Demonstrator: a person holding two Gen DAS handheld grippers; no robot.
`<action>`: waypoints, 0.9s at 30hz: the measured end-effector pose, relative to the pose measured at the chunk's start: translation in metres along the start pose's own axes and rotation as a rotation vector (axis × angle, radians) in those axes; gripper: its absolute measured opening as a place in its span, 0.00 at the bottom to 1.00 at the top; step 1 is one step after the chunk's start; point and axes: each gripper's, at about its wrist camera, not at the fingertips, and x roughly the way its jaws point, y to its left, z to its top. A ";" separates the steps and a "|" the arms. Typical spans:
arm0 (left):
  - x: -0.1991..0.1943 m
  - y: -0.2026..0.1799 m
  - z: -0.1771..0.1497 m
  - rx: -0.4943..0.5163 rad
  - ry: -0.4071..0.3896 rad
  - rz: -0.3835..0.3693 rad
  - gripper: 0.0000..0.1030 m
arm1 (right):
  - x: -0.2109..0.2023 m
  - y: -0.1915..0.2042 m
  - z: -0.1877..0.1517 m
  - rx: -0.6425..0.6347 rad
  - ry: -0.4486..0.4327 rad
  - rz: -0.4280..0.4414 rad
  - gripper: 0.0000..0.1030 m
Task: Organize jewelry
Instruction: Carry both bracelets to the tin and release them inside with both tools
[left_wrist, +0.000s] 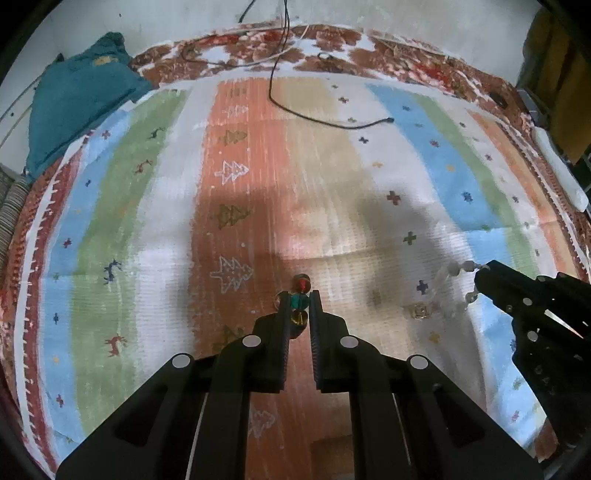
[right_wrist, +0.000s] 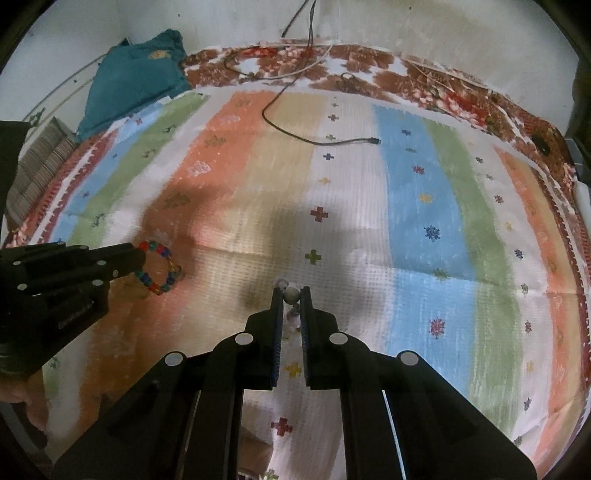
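Observation:
My left gripper is shut on a bracelet of coloured beads; red, teal and amber beads show between its fingers. In the right wrist view the left gripper holds that coloured bracelet as a hanging loop just above the striped cloth. My right gripper is shut on a bracelet of white and clear beads, with a grey-white bead between its tips. In the left wrist view the right gripper holds the white bracelet dangling. A small square gold piece lies on the cloth below it.
A striped cloth with tree and cross motifs covers a bed. A black cable lies across its far part. A teal pillow sits at the far left corner. A white bar lies along the right edge.

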 end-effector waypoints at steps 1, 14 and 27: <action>-0.003 0.000 0.000 0.001 -0.005 -0.002 0.09 | -0.001 0.000 -0.001 0.002 -0.001 0.003 0.10; -0.034 -0.002 -0.008 0.010 -0.045 -0.019 0.09 | -0.026 -0.007 -0.011 0.047 -0.033 0.009 0.10; -0.072 -0.009 -0.026 0.020 -0.103 -0.050 0.09 | -0.049 -0.004 -0.024 0.052 -0.070 0.027 0.10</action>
